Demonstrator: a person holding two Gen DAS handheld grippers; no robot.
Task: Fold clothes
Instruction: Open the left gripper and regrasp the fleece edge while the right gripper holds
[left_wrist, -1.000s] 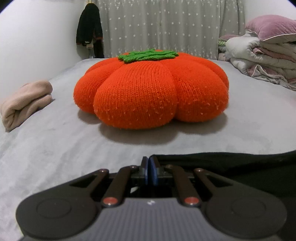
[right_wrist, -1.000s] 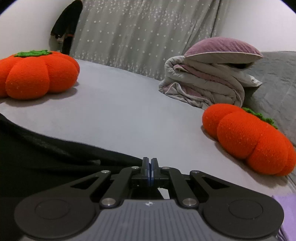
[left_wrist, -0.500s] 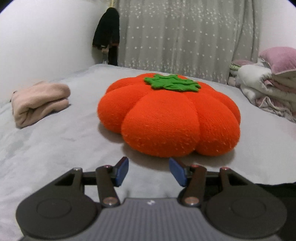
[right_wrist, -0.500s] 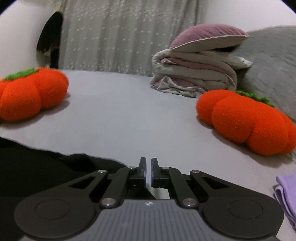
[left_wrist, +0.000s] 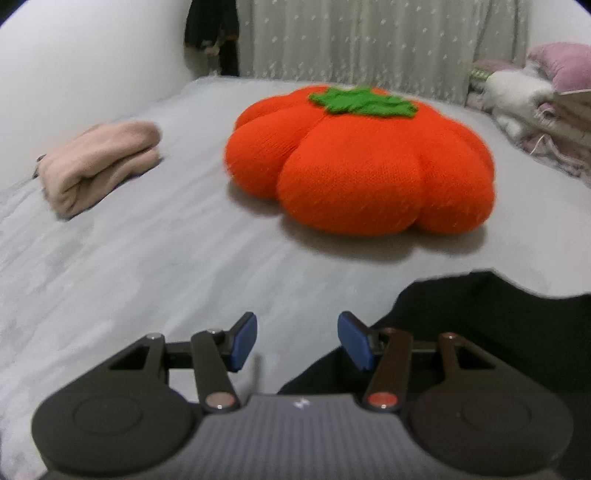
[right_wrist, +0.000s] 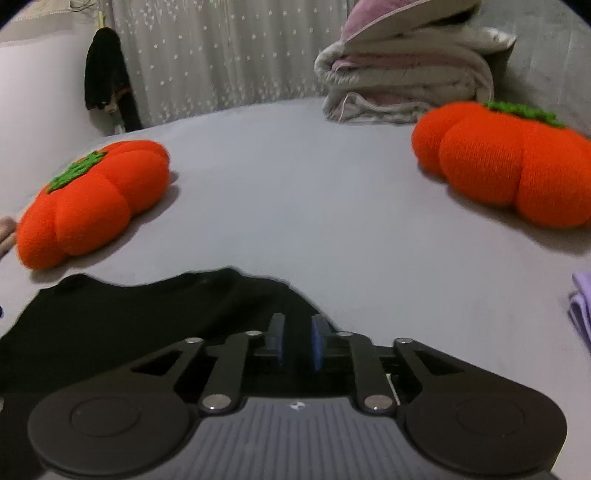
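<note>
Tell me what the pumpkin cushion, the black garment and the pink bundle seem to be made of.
Pumpkin cushion: knitted yarn, orange with a green knitted stem; fine stitch rows show, and it looks plumply stuffed.
Black garment: thin, matte fabric lying flat with wavy edges; probably a soft jersey, weave too dark to tell.
Pink bundle: thick, fuzzy cloth in rounded folds, likely fleece or plush.

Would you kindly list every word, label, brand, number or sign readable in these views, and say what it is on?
None can be read.
Left gripper: small white mark on its body, no legible letters.
Right gripper: same small white mark, too small to read.
Black garment: no print visible.
</note>
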